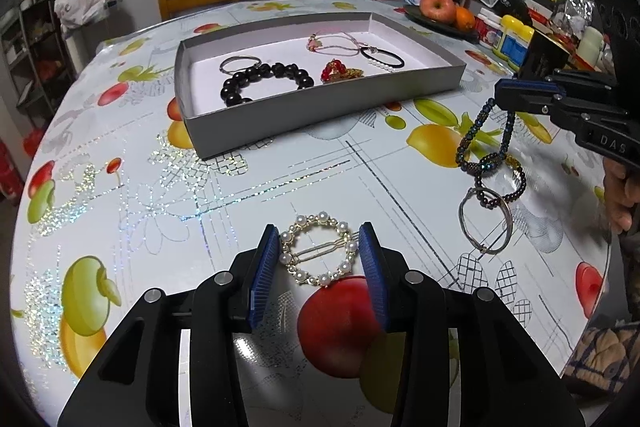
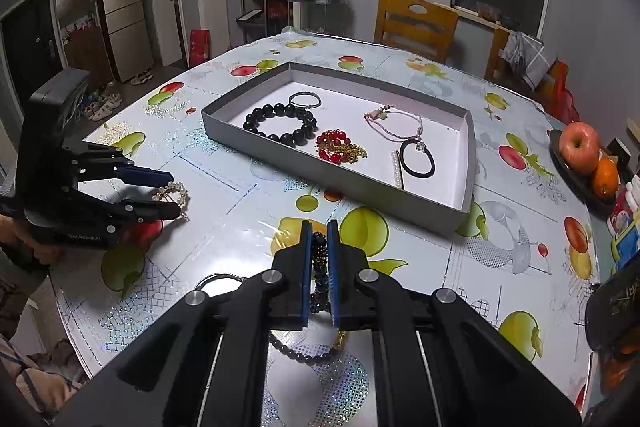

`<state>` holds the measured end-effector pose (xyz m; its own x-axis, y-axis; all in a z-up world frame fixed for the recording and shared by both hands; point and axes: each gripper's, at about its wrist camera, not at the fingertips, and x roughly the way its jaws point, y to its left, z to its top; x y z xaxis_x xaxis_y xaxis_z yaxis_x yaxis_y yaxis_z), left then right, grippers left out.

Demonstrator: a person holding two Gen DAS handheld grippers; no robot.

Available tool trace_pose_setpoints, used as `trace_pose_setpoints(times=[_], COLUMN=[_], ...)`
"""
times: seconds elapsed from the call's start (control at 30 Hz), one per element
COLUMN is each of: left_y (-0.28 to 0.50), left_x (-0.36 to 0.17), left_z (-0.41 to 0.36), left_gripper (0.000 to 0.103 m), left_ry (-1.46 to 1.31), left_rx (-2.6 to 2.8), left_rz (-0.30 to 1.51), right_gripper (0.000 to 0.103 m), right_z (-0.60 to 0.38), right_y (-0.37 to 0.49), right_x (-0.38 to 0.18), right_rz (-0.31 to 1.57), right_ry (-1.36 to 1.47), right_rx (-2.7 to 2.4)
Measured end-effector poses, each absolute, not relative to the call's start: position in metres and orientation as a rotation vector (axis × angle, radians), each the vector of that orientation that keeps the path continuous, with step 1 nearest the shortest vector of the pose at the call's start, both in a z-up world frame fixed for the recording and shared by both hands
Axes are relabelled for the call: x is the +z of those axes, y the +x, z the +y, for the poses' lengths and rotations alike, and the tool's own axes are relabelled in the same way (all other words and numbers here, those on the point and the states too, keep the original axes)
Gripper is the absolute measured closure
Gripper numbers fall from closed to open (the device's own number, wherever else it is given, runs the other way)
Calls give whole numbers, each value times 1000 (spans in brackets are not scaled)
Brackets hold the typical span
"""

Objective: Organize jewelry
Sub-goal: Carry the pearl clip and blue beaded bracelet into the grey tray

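Worktop (image 1: 280, 187) under fruit-print cloth; grey tray (image 1: 320, 103) in upper middle of frame already holds several pieces. Right gripper (image 2: 319, 263), jaws clamped on the dark beaded bracelet (image 1: 486, 131), which dangles at right; it looks snagged with a second bead strand (image 1: 516, 183), likely to drag along. Left gripper (image 1: 320, 255), lower centre, jaws part-closed around the pearl ring clip (image 1: 318, 249); contact unclear, could skid away.

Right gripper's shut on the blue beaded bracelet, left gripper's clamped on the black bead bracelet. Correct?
Half right. The right gripper is shut on the blue beaded bracelet. The left gripper holds the pearl hair clip, as the left wrist view shows; the black bead bracelet lies in the grey tray.
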<state>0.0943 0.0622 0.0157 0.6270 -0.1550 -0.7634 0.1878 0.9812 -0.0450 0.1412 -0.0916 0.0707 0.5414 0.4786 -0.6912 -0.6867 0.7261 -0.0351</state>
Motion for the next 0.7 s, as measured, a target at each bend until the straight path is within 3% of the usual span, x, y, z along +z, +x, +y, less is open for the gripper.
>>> trace_pose_setpoints(times=[0.4,0.7], left_y=[85,73], left_x=[24,68], left_z=[63,61], left_gripper=[61,61], left_ry=[30,59], left_rx=[-200,-210], left_rz=[832,754], right_gripper=[96,96], right_z=[-97,-97], right_y=[146,154], right_x=[87,101], right_rz=[679,645], right_ry=[-312,-300], right_rx=[692,693])
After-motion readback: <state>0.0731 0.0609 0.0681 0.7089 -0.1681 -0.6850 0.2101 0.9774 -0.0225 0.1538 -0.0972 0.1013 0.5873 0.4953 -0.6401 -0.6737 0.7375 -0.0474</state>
